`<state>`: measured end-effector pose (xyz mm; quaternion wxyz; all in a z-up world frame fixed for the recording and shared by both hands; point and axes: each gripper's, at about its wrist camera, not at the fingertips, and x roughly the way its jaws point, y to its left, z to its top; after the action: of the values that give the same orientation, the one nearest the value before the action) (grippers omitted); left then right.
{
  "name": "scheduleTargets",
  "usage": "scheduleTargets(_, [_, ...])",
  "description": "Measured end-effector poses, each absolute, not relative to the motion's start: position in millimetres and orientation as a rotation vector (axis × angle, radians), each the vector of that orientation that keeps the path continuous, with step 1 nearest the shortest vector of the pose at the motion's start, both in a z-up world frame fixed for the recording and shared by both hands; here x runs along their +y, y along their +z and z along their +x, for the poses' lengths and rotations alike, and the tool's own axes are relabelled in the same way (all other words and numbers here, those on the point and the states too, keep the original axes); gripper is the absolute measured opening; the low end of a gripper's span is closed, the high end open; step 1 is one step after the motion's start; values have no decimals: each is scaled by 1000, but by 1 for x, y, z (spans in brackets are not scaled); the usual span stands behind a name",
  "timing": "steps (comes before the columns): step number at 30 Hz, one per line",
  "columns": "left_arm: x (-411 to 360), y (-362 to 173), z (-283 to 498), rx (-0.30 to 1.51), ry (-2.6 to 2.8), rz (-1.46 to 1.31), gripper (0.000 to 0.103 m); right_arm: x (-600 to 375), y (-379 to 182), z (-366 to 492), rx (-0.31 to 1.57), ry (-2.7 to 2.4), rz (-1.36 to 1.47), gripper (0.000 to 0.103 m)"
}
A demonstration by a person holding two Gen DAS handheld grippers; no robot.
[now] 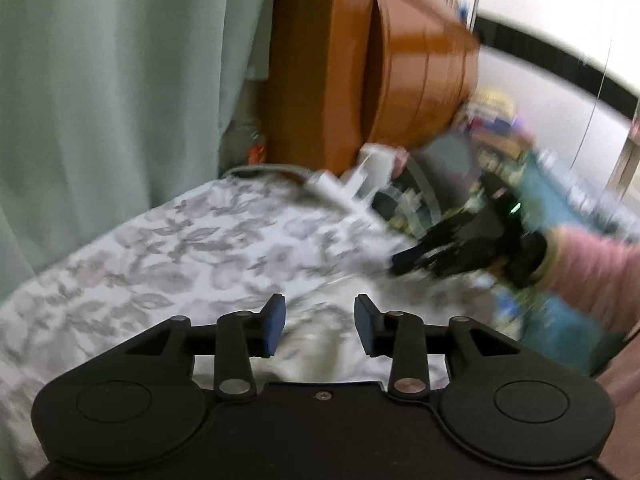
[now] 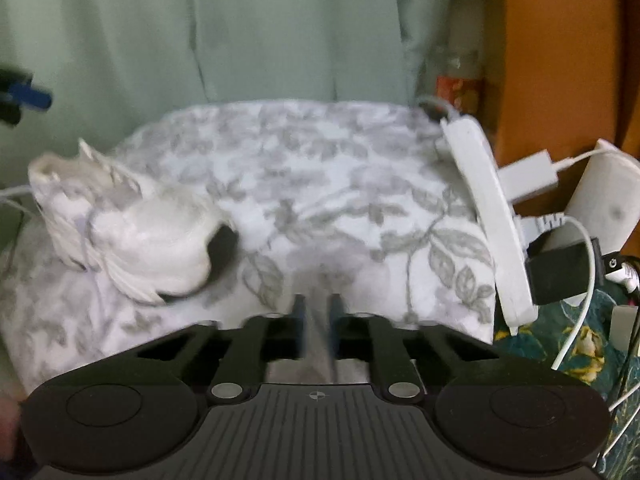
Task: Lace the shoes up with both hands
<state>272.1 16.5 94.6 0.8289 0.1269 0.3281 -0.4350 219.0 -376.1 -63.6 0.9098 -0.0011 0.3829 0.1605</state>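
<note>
Risks: left gripper [image 1: 320, 326], jaws apart and empty, hangs over bare cloth with no shoe in its view, so a blind reach could miss. Right gripper [image 2: 317, 328] has jaws almost together on nothing visible; no lace seen between them, so closing again there likely pinches cloth. Worktop [image 2: 304, 168] wears a soft, rumpled leaf-print cover. White shoe [image 2: 128, 228] lies far left on it, lumpy, blurred, thin limp laces trailing. Far right, a hard white power strip [image 2: 492, 216] with cables could snag.
</note>
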Motion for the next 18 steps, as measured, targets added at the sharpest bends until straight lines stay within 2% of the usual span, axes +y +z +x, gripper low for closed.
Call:
scheduleTargets(3, [7,82,290,750,-959,343,42,-383,-62,217,747,374,39,2])
scheduleTargets(7, [-9,64,305,807,-1015,453,43,-383,-31,212,553,583,94,2])
scheduleTargets(11, [-25,47,319,847,-1038,531,41,-364,-19,225,471,843,35,2])
scheduleTargets(15, [-40,38,325,825,-1056,559,32,-349,-24,254,500,987,-40,2])
scheduleTargets(18, [-44,33,324,779,-1091,544,22,-346,-25,268,515,1060,-61,2])
